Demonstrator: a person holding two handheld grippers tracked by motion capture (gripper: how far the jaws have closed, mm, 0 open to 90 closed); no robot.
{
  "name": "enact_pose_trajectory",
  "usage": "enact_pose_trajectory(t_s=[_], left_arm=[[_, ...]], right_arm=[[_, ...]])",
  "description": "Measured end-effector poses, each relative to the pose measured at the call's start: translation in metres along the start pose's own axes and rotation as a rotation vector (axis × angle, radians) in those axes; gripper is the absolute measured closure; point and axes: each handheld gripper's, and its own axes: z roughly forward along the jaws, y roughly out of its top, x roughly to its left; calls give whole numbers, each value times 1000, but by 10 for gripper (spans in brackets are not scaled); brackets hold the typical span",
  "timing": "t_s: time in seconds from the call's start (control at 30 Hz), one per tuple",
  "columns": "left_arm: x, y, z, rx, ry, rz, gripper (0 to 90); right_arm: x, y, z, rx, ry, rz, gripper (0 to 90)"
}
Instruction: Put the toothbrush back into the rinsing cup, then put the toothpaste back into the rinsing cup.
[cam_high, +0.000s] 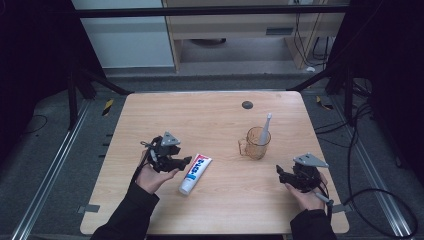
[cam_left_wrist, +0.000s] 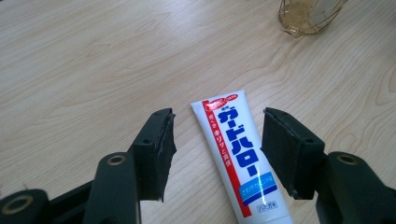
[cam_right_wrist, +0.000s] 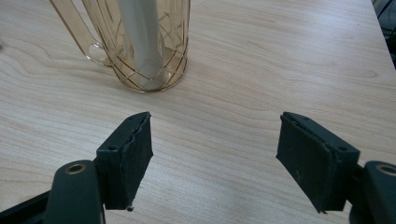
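A white toothpaste tube (cam_high: 195, 173) with blue and red print lies flat on the wooden table (cam_high: 210, 120). My left gripper (cam_high: 186, 161) hovers just left of the tube; in the left gripper view its jaws stand wide apart above the tube (cam_left_wrist: 238, 154) without touching it. An amber see-through cup (cam_high: 257, 143) with a handle stands upright right of centre, a white toothbrush (cam_high: 265, 128) leaning inside it. My right gripper (cam_high: 281, 173) sits below and right of the cup, open with bare wood between its jaws; the cup (cam_right_wrist: 144, 42) stands just beyond them.
A small dark round mark (cam_high: 247, 105) sits near the table's far edge. Metal rails (cam_high: 55, 165) run along both sides of the table, and cables (cam_high: 375, 195) lie on the floor at the right. Shelving stands behind the table.
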Motion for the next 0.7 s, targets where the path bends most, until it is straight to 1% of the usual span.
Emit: enact_pose_trajectory(t_s=[0.07, 0.13, 0.23, 0.33, 0.43, 0.5, 0.6, 0.63, 0.7], left_arm=[[-3, 4, 2, 13, 9, 12, 416], [-5, 9, 3, 17, 7, 20, 400], [-6, 14, 6, 33, 0, 17, 378], [-8, 18, 9, 41, 5, 26, 368], [-10, 20, 12, 46, -3, 26, 365], [-12, 20, 14, 58, -7, 29, 359], [-15, 20, 16, 64, -8, 31, 354], [-16, 21, 16, 69, -9, 32, 354], [-17, 21, 17, 71, -13, 28, 354]], right_arm=[[0, 0, 1, 5, -6, -11, 262], [-1, -1, 1, 9, -10, -10, 260], [-2, -1, 0, 7, -14, -5, 257], [-3, -1, 0, 14, -17, -2, 255], [-3, -1, 0, 11, -19, -4, 253], [-3, -1, 0, 12, -17, 0, 254], [-1, -2, 1, 24, -5, -1, 261], [-1, -2, 2, 28, -7, -12, 262], [0, -2, 2, 30, -3, -20, 261]])
